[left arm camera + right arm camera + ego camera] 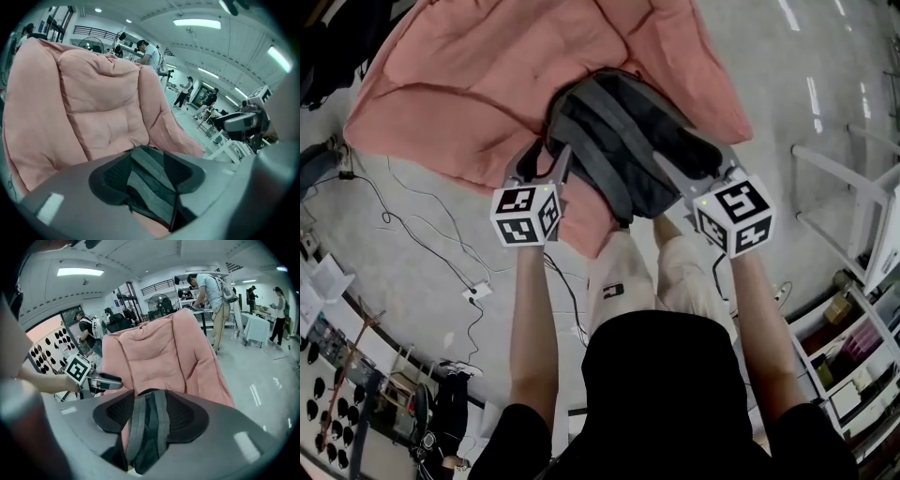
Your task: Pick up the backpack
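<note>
Head view, task object: a grey-and-black backpack [614, 131] lies straps-up on a pink quilt [459, 84] spread on the floor [412, 234], upper centre of frame.
Head view, grippers: the left gripper [546, 157] is at the backpack's left edge and the right gripper [692, 155] at its right edge, both angled down.
Head view, step: judged to be the reach for the grasp; the backpack is not lifted.
Head view, writing: each marker cube [525, 217] bears only square black-and-white patterns; a patch [612, 291] on the person's trousers is too small to read.
Left gripper view, jaws: apart, with the shoulder straps [150, 185] in the gap and the pads not pressing them.
Left gripper view, writing: none legible.
Right gripper view, jaws: apart, with the grey straps between the pads and quilt showing beside them; no grip.
Right gripper view, writing: none legible.
Right gripper view, next move: judged that each gripper must settle over a strap or a fold of fabric and close firmly, then both lift together.
</note>
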`<state>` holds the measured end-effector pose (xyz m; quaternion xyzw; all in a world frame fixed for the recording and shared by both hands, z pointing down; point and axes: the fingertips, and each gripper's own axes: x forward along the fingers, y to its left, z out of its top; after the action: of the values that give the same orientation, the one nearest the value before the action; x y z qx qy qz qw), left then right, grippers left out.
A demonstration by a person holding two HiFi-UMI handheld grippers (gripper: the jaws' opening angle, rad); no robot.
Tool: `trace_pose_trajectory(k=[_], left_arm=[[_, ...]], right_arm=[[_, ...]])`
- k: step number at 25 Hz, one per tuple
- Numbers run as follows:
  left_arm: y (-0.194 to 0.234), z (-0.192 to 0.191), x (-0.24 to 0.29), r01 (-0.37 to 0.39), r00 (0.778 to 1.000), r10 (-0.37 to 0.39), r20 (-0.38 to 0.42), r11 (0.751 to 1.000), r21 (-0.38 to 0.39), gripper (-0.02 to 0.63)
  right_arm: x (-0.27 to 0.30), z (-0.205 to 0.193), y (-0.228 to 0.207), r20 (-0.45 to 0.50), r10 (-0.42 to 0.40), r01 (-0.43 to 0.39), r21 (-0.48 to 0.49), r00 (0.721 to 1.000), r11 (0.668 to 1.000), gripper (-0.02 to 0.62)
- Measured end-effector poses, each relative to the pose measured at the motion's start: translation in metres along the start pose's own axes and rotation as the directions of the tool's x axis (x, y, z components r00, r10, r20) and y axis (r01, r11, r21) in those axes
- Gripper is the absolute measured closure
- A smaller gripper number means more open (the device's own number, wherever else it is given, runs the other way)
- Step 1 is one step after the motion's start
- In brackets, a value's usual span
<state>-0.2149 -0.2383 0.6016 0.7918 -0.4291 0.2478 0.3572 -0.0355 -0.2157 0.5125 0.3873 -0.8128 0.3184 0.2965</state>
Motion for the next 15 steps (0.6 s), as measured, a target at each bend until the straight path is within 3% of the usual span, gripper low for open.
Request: trace_pose_trajectory(k=[4,15], left_arm=[[0.009,-0.008,0.019,-0.004,1.000,0.004,-0.012,1.000,-0.020,0.376],[0.039,-0.047,0.073,-0.048,0.986,0.036,-0.164,0.996,-0.071,0.322]], right_arm=[[0.017,-0.013,-0.010,-0.009,0.005,-0.005,0.008,1.000,1.000,0.396],[0.062,-0.045,-0.034,-0.041,0.036,-0.036,0.007,0.999,0.999,0.396]])
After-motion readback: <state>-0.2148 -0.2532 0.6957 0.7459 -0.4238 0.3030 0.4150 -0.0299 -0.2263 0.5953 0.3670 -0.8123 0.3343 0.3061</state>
